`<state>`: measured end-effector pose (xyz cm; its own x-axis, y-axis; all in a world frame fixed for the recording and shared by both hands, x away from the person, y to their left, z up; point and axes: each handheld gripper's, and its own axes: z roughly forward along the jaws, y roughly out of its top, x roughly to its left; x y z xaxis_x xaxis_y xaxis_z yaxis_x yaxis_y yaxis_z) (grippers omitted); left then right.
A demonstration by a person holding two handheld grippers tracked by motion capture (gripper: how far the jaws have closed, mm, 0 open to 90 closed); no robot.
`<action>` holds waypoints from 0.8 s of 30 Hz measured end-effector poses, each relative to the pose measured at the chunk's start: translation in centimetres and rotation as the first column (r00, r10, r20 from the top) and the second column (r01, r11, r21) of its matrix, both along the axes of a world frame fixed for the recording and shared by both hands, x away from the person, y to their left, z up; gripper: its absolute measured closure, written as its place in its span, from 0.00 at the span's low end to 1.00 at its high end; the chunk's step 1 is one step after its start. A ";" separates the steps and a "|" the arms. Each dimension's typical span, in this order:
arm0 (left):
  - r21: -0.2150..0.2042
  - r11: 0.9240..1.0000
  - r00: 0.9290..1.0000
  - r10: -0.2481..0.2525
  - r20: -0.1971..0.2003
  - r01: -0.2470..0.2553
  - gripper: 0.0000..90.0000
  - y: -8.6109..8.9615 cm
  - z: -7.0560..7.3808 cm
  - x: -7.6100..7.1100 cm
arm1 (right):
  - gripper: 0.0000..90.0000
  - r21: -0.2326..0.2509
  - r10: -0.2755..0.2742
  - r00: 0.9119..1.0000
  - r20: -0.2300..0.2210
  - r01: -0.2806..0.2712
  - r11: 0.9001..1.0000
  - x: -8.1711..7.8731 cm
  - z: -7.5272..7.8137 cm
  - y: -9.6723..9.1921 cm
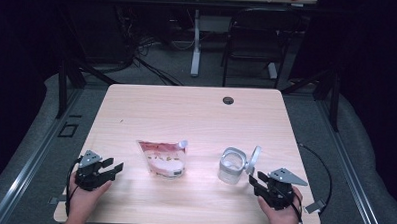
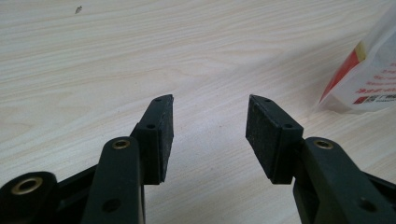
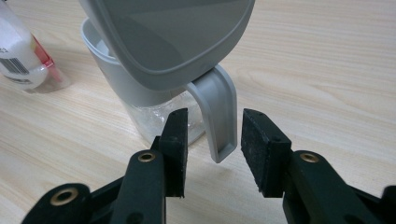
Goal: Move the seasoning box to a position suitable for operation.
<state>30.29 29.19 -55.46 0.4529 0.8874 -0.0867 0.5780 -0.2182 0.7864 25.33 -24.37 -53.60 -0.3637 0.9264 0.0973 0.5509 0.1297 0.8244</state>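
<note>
Two hand-held grippers rest at the near edge of a light wooden table [image 1: 196,107], one at each near corner. The left gripper [image 1: 112,170] sits near the left edge, gripped from below by the person's left hand [image 1: 83,198]. In the left gripper view its jaws stand released, well apart, with bare tabletop between the pads; a corner of the pouch [image 2: 369,74] shows to the far right of them, not touching.

That pouch, a clear plastic bag printed in red and white [image 1: 163,158], lies flat near the middle of the table, to the right of the left gripper and apart from it.

Right of the pouch stands a clear jar with a grey rim [image 1: 231,165], upright. Its grey hinged lid [image 1: 255,159] is swung open and tilts up on the jar's right side.

The right gripper [image 1: 257,180] is held by the right hand [image 1: 283,215] just right of and nearer than the jar. In the right gripper view its jaws are also spread, and the lid's grey latch tab [image 3: 219,119] hangs down between the two pads. The left pad looks very close to the tab, but I cannot tell whether it touches; the right pad stands clear of it.
</note>
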 end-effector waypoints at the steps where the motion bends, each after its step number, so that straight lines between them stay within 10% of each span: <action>1: 0.001 1.000 1.000 -0.002 -0.002 0.002 0.58 0.0 0.0 0.0 | 0.68 0.000 0.000 1.000 0.000 0.000 1.000 0.0 0.0 0.0; 24: 0.011 1.000 1.000 -0.002 -0.012 0.002 0.58 0.2 -0.1 -0.3 | 0.90 -0.084 -0.016 1.000 0.021 0.017 0.996 1.7 -0.4 0.7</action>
<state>30.01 29.43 -55.54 0.4535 0.8874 -0.0826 0.5868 -0.2275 0.7771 27.03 -23.63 -54.01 -0.3494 0.9369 0.0118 0.5365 0.1897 0.8223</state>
